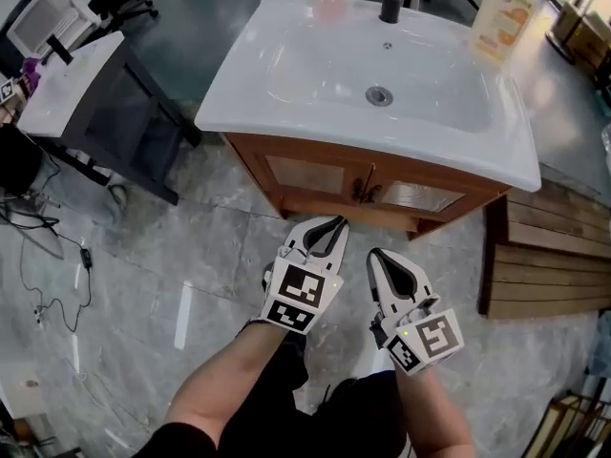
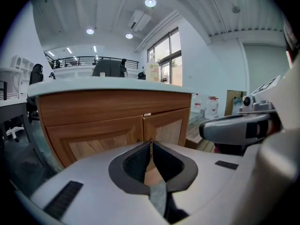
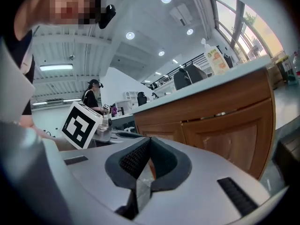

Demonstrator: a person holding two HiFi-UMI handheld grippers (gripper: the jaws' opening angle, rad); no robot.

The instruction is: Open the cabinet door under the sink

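We held the left gripper (image 1: 330,223) and the right gripper (image 1: 373,255) side by side on the near side of the cabinet doors (image 1: 307,173) under the sink (image 1: 286,113). Both pairs of jaws were pressed together on nothing. To open a door cleanly, we judged we should part one pair, line it up with the dark handles (image 1: 363,192) at the middle seam, clamp one and pull nearward along the hinge's arc, keeping the other gripper out of the swing.

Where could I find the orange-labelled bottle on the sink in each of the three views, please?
Head view: the bottle, top right, on the sink's far corner.
Left gripper view: centre, above the sink's edge.
Right gripper view: upper right, on the sink.
Shared landmark: the seam between the cabinet doors.
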